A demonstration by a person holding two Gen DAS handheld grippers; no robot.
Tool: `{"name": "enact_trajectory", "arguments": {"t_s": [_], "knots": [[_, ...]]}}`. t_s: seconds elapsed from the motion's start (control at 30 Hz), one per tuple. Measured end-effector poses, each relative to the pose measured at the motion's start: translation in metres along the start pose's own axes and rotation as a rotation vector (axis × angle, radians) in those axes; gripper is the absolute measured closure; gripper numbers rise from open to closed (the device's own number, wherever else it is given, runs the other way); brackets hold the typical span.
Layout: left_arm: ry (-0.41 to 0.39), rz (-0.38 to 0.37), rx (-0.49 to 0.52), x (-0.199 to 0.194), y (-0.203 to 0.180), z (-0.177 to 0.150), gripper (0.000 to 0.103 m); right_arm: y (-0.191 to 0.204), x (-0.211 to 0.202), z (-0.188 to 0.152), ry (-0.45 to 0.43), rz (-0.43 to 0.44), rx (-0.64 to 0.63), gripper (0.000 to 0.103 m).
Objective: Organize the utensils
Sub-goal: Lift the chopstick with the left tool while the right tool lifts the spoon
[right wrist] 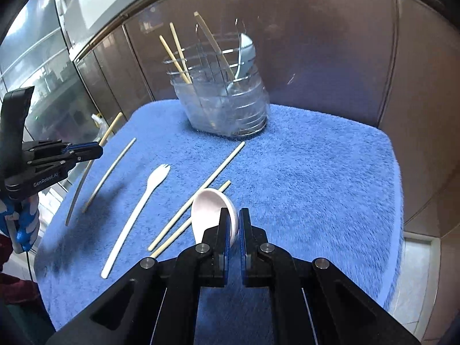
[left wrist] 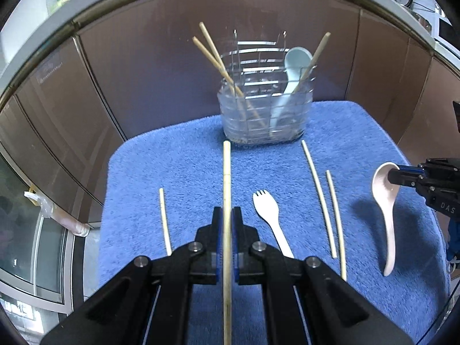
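My left gripper (left wrist: 227, 211) is shut on a long wooden chopstick (left wrist: 226, 166) that runs lengthwise between its pads, lifted off the blue towel (left wrist: 345, 132). The right wrist view shows the left gripper (right wrist: 96, 149) at the left with that chopstick (right wrist: 112, 129). My right gripper (right wrist: 234, 212) is shut on the bowl rim of a white spoon (right wrist: 208, 210). In the left wrist view the right gripper (left wrist: 398, 176) holds the spoon (left wrist: 386, 207) with its handle hanging down. A clear utensil holder (left wrist: 264, 120) (right wrist: 224, 109) stands at the back with chopsticks and a pale blue spoon (left wrist: 296, 60) inside.
A white spork (left wrist: 267, 210) (right wrist: 155, 178) and a single chopstick (left wrist: 164, 221) (right wrist: 110, 169) lie loose on the towel, along with a pair of chopsticks (left wrist: 319, 198) (right wrist: 212, 178). Brown panels (left wrist: 143, 72) close in the back and sides. The towel's edges drop off at left and right.
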State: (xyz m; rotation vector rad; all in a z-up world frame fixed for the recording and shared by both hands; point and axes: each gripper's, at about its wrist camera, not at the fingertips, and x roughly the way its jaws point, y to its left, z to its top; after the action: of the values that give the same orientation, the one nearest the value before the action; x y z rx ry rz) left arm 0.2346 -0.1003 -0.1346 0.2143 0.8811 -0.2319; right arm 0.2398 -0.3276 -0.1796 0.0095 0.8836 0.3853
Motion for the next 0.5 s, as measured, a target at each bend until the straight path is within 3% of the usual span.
{"name": "enact_trajectory", "arguments": {"t_s": [0.5], "knots": [[-0.114,-0.006,-0.037,-0.092,0.009,-0.043,0.098,0.045,-0.068,-0.034,-0.093,-0.064,-0.005,0.097]]}}
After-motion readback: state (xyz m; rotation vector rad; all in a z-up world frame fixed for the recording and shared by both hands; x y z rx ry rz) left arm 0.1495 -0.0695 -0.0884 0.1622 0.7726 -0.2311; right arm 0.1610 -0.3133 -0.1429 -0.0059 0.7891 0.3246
